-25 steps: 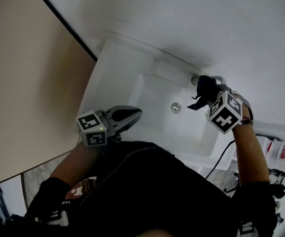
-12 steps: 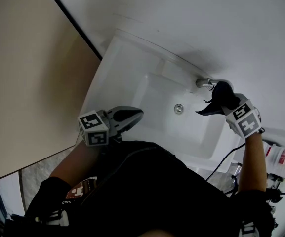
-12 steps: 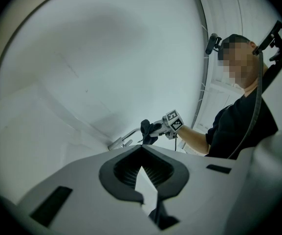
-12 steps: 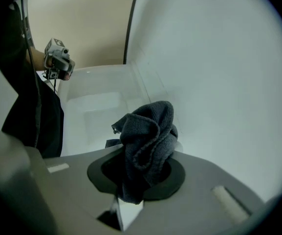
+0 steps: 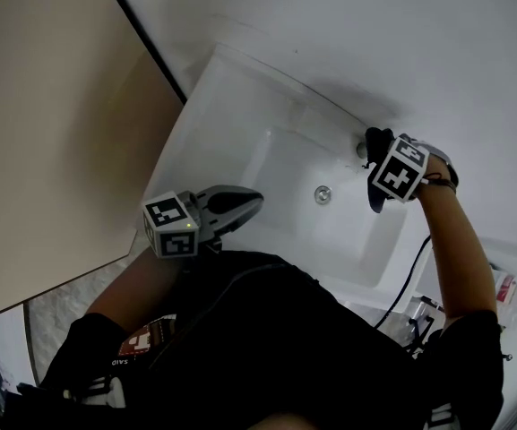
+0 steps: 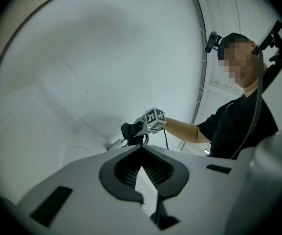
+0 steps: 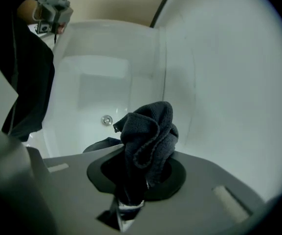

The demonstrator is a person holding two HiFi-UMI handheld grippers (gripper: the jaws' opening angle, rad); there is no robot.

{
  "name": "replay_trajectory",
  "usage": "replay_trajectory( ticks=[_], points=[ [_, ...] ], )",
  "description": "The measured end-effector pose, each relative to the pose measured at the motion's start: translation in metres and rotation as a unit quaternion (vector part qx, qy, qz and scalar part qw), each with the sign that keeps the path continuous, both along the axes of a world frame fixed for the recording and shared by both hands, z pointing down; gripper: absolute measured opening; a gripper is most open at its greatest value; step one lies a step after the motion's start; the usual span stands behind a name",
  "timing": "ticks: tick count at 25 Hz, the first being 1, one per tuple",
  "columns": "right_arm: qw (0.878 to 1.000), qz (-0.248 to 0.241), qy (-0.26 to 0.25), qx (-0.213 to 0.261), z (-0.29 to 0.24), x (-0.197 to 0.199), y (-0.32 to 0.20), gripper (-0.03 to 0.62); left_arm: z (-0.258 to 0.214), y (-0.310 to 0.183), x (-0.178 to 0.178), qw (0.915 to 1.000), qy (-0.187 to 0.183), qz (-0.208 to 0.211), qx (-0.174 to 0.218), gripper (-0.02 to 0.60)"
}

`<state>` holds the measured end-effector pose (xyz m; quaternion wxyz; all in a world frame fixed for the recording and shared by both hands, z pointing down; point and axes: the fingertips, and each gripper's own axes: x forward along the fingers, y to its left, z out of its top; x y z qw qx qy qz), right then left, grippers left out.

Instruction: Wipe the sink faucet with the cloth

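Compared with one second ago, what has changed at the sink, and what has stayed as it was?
The right tongs, clamped on the dark cloth, moved out along the faucet, then came back to its base by the wall, where the cloth now rests against it. Nothing was let go or newly taken. The left tongs stayed empty near the front edge of the sink.

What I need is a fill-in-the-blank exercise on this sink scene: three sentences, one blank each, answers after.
The right claw is shut on a dark ___.
The round metal drain lies in the basin of the white ___.
The left claw is shut and holds ___.
Missing words: cloth; sink; nothing.
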<state>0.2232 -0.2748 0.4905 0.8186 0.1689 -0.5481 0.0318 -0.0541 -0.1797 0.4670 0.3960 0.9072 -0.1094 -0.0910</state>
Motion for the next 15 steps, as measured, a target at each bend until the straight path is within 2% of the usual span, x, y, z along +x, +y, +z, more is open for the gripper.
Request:
replay_trajectory(
  ticks=[4, 7, 11, 15],
  points=[
    [0.991, -0.052, 0.102, -0.064, 0.048, 0.005, -0.021, 0.064, 0.002, -0.001, -0.01, 0.9999, 0.001, -0.013, 0.002, -0.002],
    [0.976, -0.051, 0.178, -0.112, 0.082, 0.035, -0.026, 0.064, 0.008, -0.004, -0.025, 0.9996, -0.003, -0.027, 0.001, -0.002],
    [0.972, -0.02, 0.19, -0.135, 0.112, 0.044, -0.032, 0.069, 0.018, -0.011, -0.043, 0.9988, -0.007, -0.046, -0.011, -0.002],
    [0.964, -0.055, 0.218, -0.139, 0.15, 0.048, -0.029, 0.067, 0.03, -0.009, -0.047, 0.9982, -0.004, -0.055, -0.025, -0.002]
  ],
)
